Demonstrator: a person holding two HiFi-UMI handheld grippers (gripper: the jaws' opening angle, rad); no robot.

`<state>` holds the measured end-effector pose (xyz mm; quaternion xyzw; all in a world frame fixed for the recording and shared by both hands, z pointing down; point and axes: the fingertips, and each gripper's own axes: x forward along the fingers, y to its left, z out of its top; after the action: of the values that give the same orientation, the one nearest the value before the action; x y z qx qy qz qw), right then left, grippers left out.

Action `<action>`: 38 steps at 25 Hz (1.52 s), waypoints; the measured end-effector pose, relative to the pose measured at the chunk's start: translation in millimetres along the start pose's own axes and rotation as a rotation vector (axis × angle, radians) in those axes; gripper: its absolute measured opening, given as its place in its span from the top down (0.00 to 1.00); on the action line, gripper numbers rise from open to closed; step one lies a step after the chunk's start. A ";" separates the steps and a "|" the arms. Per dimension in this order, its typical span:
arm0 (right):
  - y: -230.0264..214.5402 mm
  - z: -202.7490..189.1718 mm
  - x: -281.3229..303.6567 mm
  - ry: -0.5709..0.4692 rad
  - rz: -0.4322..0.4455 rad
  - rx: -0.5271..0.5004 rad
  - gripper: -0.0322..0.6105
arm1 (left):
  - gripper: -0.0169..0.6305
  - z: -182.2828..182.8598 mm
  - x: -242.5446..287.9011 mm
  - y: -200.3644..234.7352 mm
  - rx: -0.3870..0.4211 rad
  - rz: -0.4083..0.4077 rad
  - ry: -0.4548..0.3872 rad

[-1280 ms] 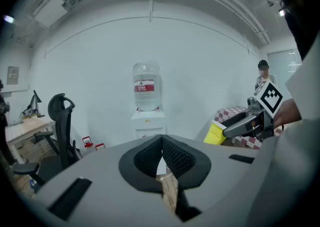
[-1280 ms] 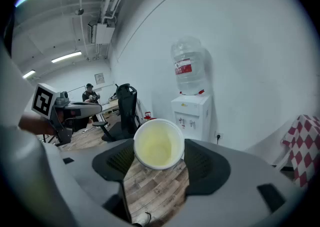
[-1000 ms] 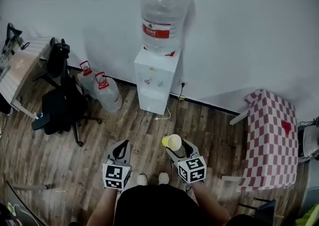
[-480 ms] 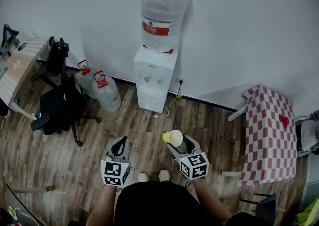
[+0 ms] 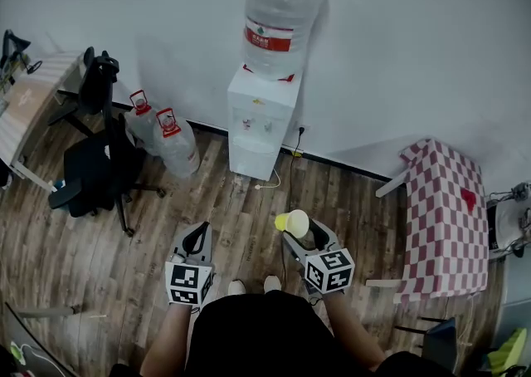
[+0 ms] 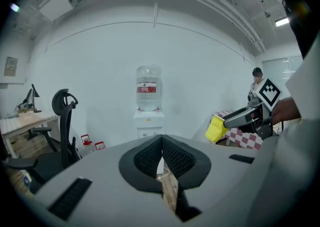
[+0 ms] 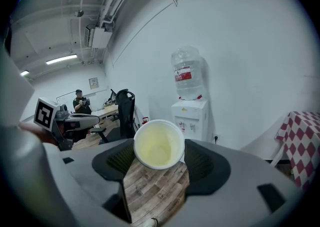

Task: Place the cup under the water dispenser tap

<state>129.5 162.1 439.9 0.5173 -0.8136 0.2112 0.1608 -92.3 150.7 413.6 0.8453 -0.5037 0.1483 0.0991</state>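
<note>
Right gripper view: cup pinched btwn right gripper jaws.

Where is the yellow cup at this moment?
Head view, centre-right: the cup sits between the right gripper's jaws above the wood floor, in front of the water dispenser and apart from it.

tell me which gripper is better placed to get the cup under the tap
Right. The right gripper holds the cup between its jaws, and the dispenser stands ahead of it across the floor. The left gripper is shut on nothing, so it would first need the cup handed over.
</note>
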 end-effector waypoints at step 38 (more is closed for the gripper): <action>-33.8 48.2 127.3 0.042 0.095 0.011 0.45 | 0.95 11.9 91.7 70.5 -0.030 0.066 0.066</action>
<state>105.7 26.3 465.6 0.4742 -0.8326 0.2338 0.1649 -111.5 38.2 435.8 0.8214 -0.5298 0.1717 0.1231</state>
